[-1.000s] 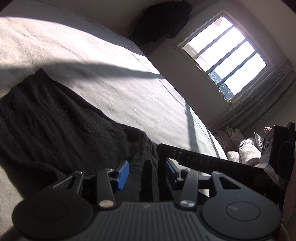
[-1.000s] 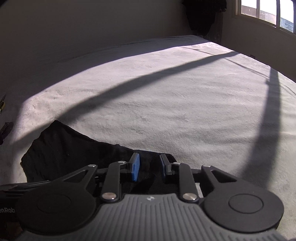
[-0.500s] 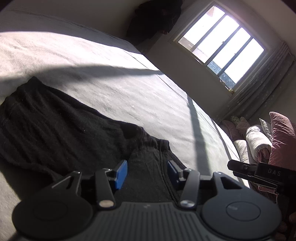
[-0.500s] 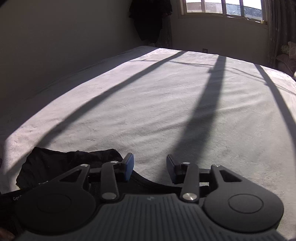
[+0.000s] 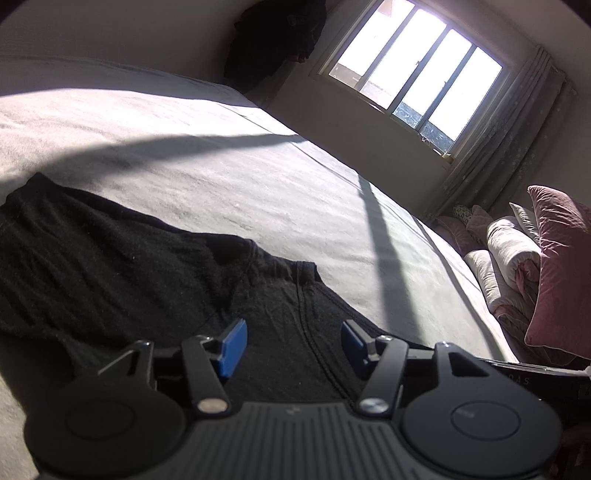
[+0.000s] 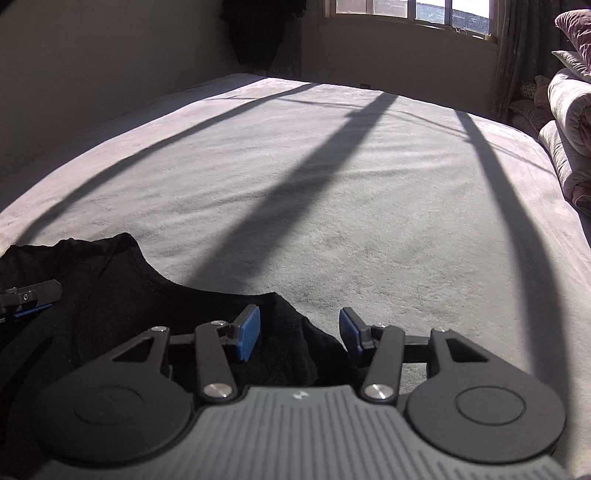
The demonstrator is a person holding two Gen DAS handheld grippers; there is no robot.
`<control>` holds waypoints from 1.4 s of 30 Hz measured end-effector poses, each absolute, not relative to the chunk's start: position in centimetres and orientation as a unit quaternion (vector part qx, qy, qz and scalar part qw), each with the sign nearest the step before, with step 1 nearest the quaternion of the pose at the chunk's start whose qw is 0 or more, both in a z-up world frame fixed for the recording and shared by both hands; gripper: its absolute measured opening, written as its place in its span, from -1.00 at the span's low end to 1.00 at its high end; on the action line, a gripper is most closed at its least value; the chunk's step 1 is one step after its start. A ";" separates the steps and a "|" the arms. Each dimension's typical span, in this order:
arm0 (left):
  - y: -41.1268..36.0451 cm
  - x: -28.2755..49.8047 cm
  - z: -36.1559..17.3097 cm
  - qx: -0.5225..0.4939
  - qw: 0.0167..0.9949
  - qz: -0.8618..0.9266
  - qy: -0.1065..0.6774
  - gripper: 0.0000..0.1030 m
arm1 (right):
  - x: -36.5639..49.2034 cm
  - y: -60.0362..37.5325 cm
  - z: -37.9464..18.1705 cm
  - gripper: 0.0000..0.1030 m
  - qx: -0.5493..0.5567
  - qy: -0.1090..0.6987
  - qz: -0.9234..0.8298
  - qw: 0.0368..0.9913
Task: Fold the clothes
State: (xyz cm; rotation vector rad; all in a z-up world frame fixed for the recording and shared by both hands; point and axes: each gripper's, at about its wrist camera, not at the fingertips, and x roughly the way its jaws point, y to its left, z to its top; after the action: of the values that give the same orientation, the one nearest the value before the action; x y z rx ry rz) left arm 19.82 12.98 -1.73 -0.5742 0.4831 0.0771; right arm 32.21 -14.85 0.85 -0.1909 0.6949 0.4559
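Note:
A black garment [image 5: 122, 273] lies spread and rumpled on the grey bed [image 5: 258, 177], its seamed edge [image 5: 306, 310] running toward me. My left gripper [image 5: 291, 343] hovers low over that part. Its jaws are opening, and cloth lies below the blue pads [image 5: 232, 345] but is not pinched. In the right wrist view, the garment [image 6: 110, 295] fills the lower left. My right gripper [image 6: 298, 336] sits over its right corner with jaws opening, and the pads [image 6: 248, 338] grip nothing. A finger of the left gripper [image 6: 29, 295] shows at the left edge.
Rolled duvets [image 5: 506, 251] and a pink pillow [image 5: 557, 273] are stacked beyond the bed's right side. A bright window [image 5: 413, 74] with a curtain [image 5: 517, 122] is on the far wall. Dark clothing [image 5: 277, 33] hangs in the corner. Window-bar shadows cross the bedcover [image 6: 332, 184].
Both grippers' jaws have widened. The right gripper has let go of the garment's edge and swung right, away from the left gripper. The left view has rolled and shifted slightly.

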 end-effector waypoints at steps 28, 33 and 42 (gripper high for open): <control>12.1 20.2 -2.0 -0.247 0.938 0.035 0.240 0.30 | 25.3 -23.1 3.1 0.06 -0.006 0.329 0.076 0.941; 11.6 20.2 -2.0 -0.231 0.942 0.038 0.242 0.33 | 21.7 -28.1 3.5 0.10 0.088 0.334 0.025 0.938; 10.9 20.2 -2.0 -0.209 0.947 0.042 0.242 0.40 | 18.3 -36.0 0.7 0.10 0.273 0.260 0.017 0.926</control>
State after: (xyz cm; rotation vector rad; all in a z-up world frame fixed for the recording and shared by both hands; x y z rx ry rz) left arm 20.21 10.94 -1.98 -0.4251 0.4920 0.0845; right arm 18.28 -36.00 0.73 0.5607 0.5334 0.0345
